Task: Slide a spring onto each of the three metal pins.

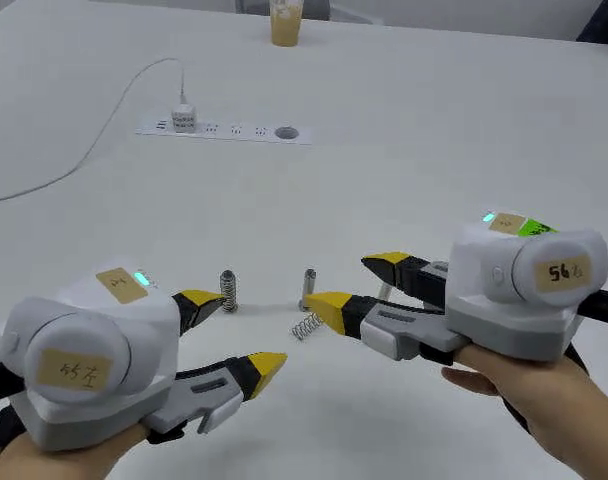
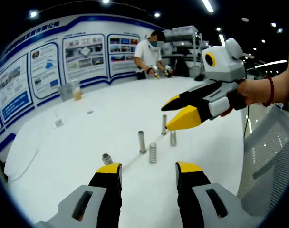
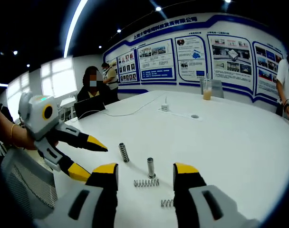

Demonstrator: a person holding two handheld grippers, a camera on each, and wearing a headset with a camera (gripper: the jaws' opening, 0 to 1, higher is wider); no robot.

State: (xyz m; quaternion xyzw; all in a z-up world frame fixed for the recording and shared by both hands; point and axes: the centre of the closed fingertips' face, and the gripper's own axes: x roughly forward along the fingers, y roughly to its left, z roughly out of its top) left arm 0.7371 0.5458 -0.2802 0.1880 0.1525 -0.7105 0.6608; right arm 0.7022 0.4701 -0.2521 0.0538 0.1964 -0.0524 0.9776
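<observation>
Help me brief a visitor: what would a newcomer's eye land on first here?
The left gripper and right gripper, yellow-tipped jaws open, point inward over the white table. Between them stand a spring-covered pin and a bare pin, with a loose spring lying near the bare one.

Three pins (image 2: pixel 141 141); three springs (image 3: pixel 146 182); two grippers (image 1: pixel 252 329) (image 1: pixel 335 279); one power strip (image 1: pixel 224 130); one cup (image 1: pixel 286 22).
</observation>
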